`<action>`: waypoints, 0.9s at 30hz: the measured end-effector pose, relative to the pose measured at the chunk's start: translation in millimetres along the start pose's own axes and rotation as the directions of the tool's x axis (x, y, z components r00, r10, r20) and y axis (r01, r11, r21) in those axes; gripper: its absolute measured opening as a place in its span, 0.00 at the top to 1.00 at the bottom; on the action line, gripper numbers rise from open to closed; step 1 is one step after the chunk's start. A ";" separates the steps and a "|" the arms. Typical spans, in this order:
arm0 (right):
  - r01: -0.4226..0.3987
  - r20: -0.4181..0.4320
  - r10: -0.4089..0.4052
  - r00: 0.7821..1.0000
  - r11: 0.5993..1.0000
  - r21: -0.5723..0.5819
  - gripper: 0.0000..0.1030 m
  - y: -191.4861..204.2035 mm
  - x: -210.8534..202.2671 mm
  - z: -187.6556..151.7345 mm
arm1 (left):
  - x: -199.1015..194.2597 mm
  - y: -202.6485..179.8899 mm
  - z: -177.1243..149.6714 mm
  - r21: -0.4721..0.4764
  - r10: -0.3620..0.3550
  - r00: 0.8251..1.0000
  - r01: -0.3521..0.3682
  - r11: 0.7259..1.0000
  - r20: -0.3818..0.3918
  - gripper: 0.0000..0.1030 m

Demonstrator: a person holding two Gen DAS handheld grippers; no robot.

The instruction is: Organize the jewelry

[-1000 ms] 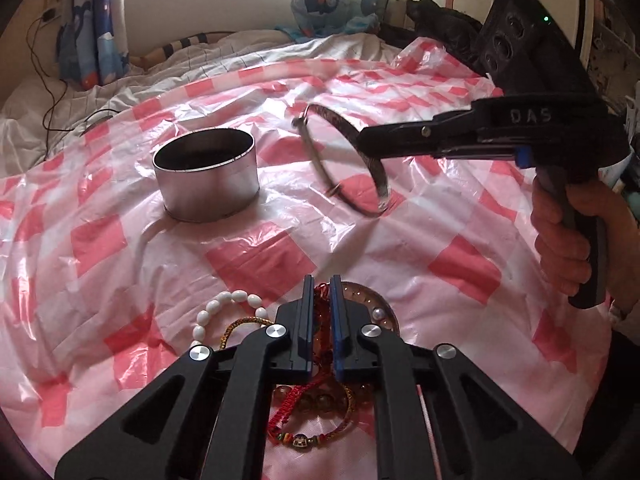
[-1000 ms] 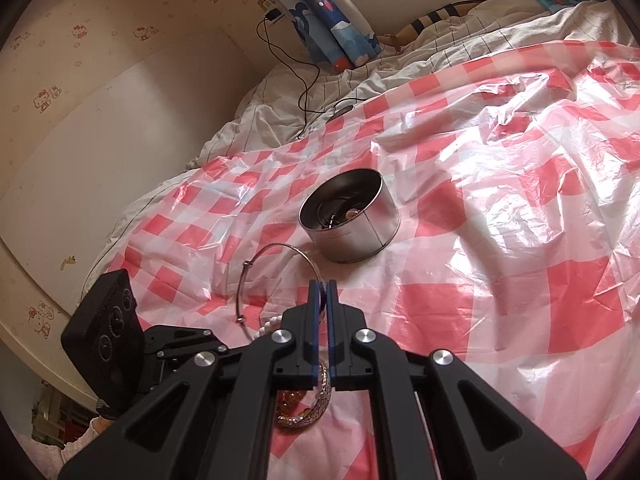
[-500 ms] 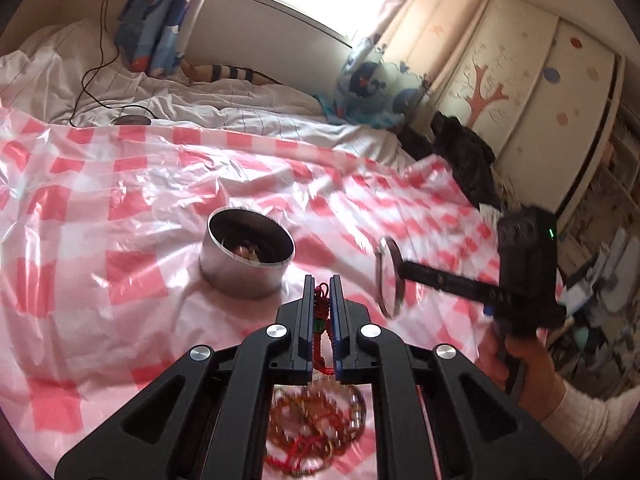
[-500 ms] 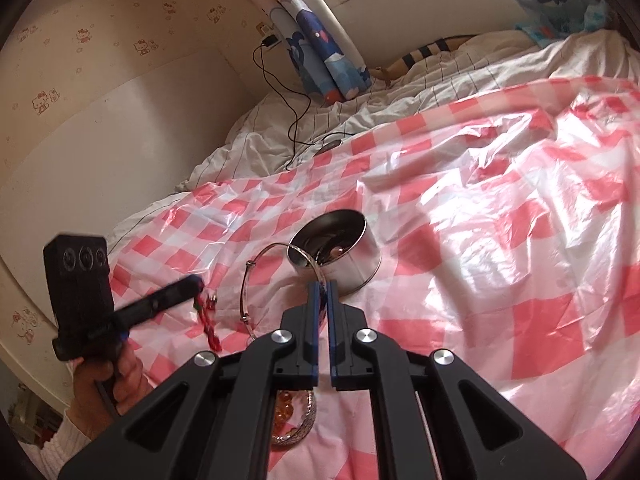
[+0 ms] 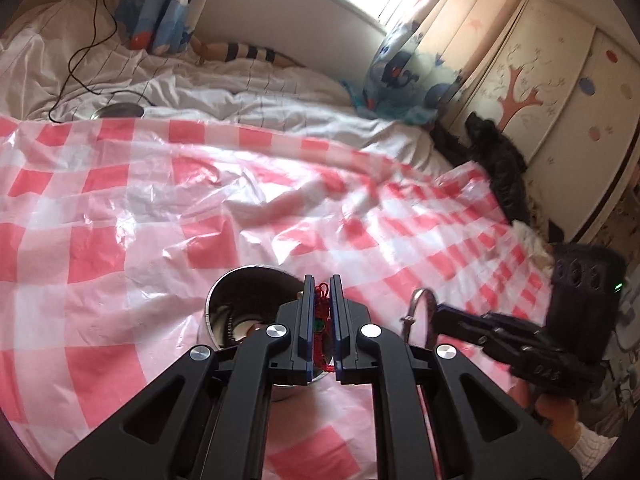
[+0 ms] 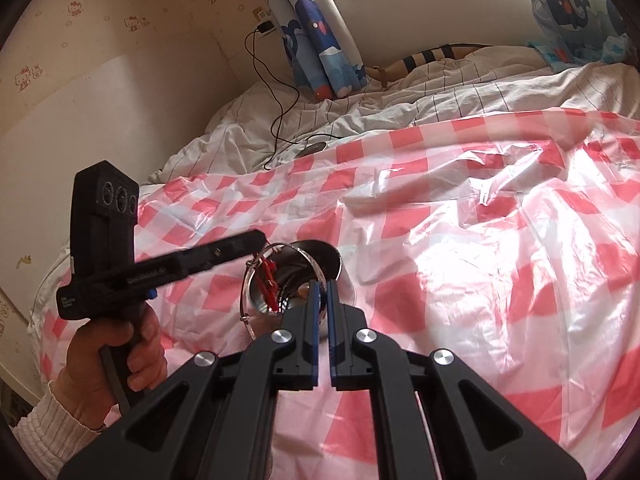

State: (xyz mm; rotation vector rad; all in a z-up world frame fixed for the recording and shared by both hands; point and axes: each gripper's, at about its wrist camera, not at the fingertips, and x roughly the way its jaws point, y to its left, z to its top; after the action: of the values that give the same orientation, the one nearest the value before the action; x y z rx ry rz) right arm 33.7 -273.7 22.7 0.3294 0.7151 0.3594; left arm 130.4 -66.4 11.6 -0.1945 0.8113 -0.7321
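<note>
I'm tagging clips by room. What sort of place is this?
Most likely a child's bedroom: a bed with rumpled white bedding, whale-print curtains, and a wardrobe with a tree motif. A red-checked plastic sheet covers the bed.

Both grippers crowd over the metal tin (image 5: 244, 312), its mouth partly blocked by the bangle (image 6: 280, 280); checkered sheet (image 5: 120, 220) toward the bed's far edge lies open.

Shiny metal tin (image 5: 240, 292); glossy crinkled plastic sheet (image 5: 120, 208); red cord bracelet (image 5: 322, 312); matt cloth bedding (image 6: 440, 96)
</note>
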 end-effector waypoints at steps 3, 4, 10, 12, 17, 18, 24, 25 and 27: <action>0.008 -0.018 -0.008 1.000 1.000 -0.012 0.94 -0.3 11.1 3.5 | 17.0 9.3 -5.1 0.009 0.090 0.993 -0.089 0.996 -0.080 0.91; 0.010 -0.024 -0.010 1.000 1.000 -0.017 0.94 0.6 14.4 4.4 | 18.7 12.8 -6.8 0.008 0.119 0.988 -0.118 0.993 -0.098 0.84; 0.016 -0.050 -0.019 0.999 0.998 -0.059 0.94 9.4 33.9 11.4 | -17.7 21.9 -11.9 -0.024 0.169 0.985 -0.169 0.985 -0.031 0.44; 0.015 -0.058 -0.020 0.998 0.997 -0.076 0.94 14.4 42.6 16.0 | -31.3 25.0 -13.2 -0.037 0.163 0.987 -0.163 0.986 -0.017 0.43; 0.043 -0.084 -0.055 0.995 0.990 -0.131 0.94 30.4 69.7 26.6 | -64.3 31.4 -29.7 -0.022 0.209 0.978 -0.209 0.978 -0.019 0.40; 0.052 -0.091 -0.065 0.994 0.989 -0.141 0.94 32.5 74.7 27.6 | -68.8 32.3 -33.7 -0.023 0.218 0.976 -0.219 0.976 -0.022 0.38; 0.107 -0.174 -0.143 0.974 0.973 -0.203 0.94 38.5 102.2 18.1 | -94.3 33.3 -59.4 -0.030 0.213 0.977 -0.214 0.976 -0.029 0.33; 0.114 -0.171 -0.151 0.974 0.971 -0.209 0.83 38.8 101.5 16.1 | -95.6 30.6 -62.4 -0.019 0.201 0.979 -0.202 0.979 -0.037 0.32; 0.142 -0.103 -0.169 0.980 0.964 -0.223 0.53 40.8 86.3 12.4 | -97.4 22.3 -70.9 0.024 0.179 0.982 -0.178 0.984 -0.057 0.28</action>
State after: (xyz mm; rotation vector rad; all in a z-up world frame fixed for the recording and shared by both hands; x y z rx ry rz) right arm 94.2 -202.7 -1.3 0.0454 0.8079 0.3055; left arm 46.0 22.5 11.0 -0.0818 0.8661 -0.5781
